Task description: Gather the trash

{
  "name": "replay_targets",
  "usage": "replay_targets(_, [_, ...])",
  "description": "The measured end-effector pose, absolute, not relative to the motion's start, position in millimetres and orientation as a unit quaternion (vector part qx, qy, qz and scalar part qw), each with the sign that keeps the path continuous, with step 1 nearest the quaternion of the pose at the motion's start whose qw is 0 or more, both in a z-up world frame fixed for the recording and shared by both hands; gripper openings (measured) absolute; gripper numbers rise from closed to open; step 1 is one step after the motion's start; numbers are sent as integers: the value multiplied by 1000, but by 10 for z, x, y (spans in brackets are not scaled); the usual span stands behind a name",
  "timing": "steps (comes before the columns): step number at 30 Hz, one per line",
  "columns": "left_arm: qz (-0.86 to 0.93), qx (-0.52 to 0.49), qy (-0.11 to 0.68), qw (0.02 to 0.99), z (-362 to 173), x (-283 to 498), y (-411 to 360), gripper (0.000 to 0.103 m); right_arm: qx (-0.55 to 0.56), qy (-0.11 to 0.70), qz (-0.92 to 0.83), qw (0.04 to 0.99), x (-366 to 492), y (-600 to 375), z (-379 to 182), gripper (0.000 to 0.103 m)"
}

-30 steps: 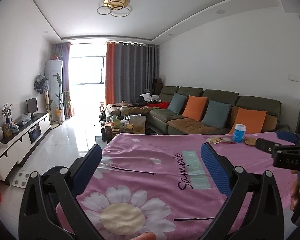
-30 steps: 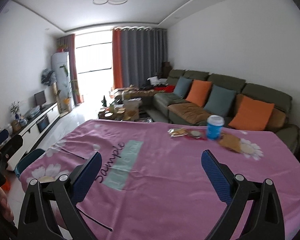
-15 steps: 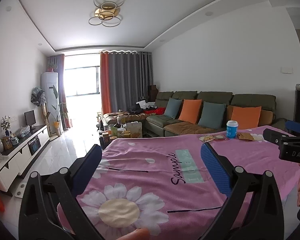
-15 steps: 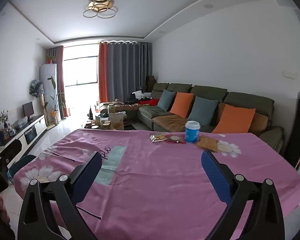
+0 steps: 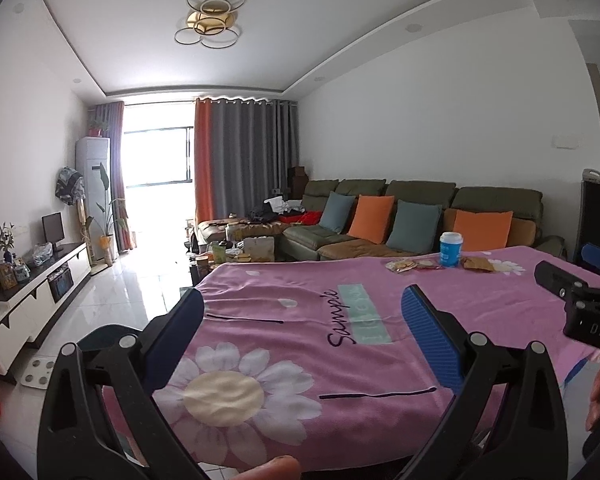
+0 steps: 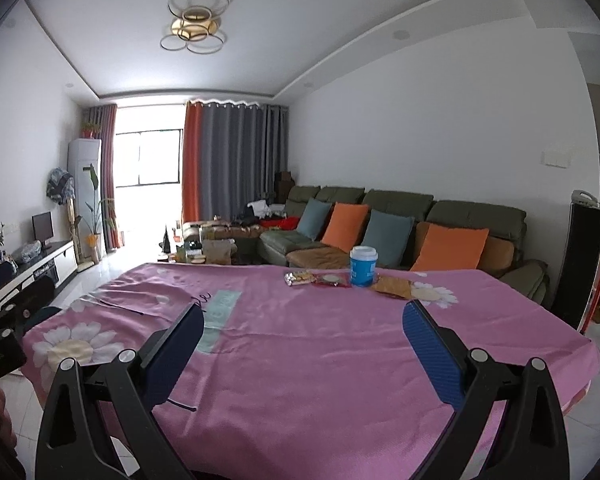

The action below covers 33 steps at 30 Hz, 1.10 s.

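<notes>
A: Both tongs first, left wrist view: the left gripper (image 5: pixel 302 336) has its blue pads spread wide with nothing between them, held over the near edge of the table (image 5: pixel 500 320), above the white daisy on the pink tablecloth (image 5: pixel 300 340)

B: And the trash from there?

A: Far right of the table: a blue paper cup (image 5: pixel 450 249) with a white lid stands upright, a clear snack wrapper (image 5: pixel 401 266) and a red wrapper (image 5: pixel 429 265) lie to its left, and a brown wrapper (image 5: pixel 477 265) lies to its right. All are well apart from the pads. The right gripper (image 5: pixel 580 280) shows at the right edge, black with a blue tip, but I cannot tell its spread from this side

B: Right wrist view, then

A: Here the right gripper (image 6: pixel 304 338) is wide apart too and empty, hovering over the near middle of the cloth (image 6: pixel 320 340). The cup (image 6: pixel 363 266) sits at the far side, just right of centre, with the clear wrapper (image 6: pixel 299 278) and red wrapper (image 6: pixel 332 279) to its left and the brown wrapper (image 6: pixel 392 286) to its right, close beside it. The left gripper (image 6: pixel 8 300) peeks in at the left edge. Beyond the table stands a green sofa (image 6: pixel 400 216) with orange and blue cushions
</notes>
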<state>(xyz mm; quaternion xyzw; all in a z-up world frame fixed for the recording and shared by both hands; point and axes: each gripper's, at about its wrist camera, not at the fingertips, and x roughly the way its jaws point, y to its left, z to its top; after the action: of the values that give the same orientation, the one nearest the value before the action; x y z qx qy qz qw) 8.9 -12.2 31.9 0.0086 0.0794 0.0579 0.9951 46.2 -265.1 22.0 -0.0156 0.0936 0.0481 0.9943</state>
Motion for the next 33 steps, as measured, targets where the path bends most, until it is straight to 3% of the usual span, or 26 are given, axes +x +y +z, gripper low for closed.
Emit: replay_targets(33, [42, 3, 74, 996, 184, 6, -122, 97, -24, 82, 48, 995, 357, -2554, 203, 96])
